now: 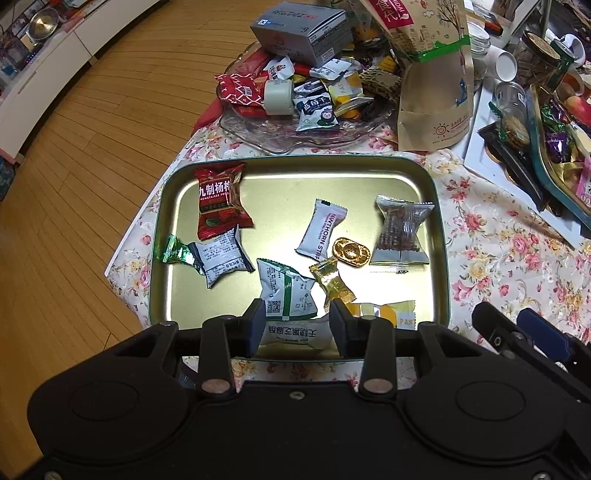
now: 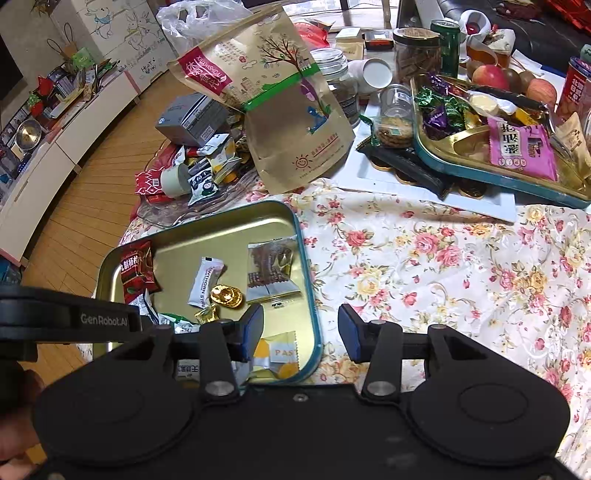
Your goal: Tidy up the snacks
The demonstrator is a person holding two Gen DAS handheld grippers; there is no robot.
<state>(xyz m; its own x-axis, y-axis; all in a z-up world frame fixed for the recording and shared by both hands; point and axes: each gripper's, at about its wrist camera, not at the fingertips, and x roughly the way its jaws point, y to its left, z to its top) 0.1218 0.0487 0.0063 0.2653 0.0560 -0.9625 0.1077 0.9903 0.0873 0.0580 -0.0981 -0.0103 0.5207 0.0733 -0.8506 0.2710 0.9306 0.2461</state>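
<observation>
A: Gold-coloured metal, that tin tray (image 1: 436,206) with the teal rim. Where does it sit?

B: On the flowered tablecloth (image 2: 443,266), just in front of the glass dish (image 1: 258,129) heaped with wrapped snacks.

A: What lies in the tray?

B: A red packet (image 1: 219,201) in the far left corner, a green twist candy (image 1: 177,254) and a white-and-blue packet (image 1: 223,258) below it, a white hawthorn strip packet (image 1: 319,229) in the middle, a gold ingot-shaped sweet (image 1: 351,251) beside that, a clear packet with dark contents (image 1: 400,230) on the right, a small yellow candy (image 1: 332,282), a white-and-green packet (image 1: 284,291) and a yellow packet (image 2: 277,354) near the front rim.

A: And the left gripper (image 1: 297,321)?

B: Jaws spread, poised over the front of the tray. A white packet with dark lettering (image 1: 295,332) lies between the pads; they do not look pressed against it.

A: The right gripper (image 2: 301,332)?

B: Also spread, nothing between its fingers. It hangs over the tray's right front corner, one finger above the tray, the other above the cloth.

A: Anything behind?

B: A tall kraft snack bag (image 2: 288,110) leaning on the dish, and a grey box (image 1: 303,31) on top of the pile.
</observation>
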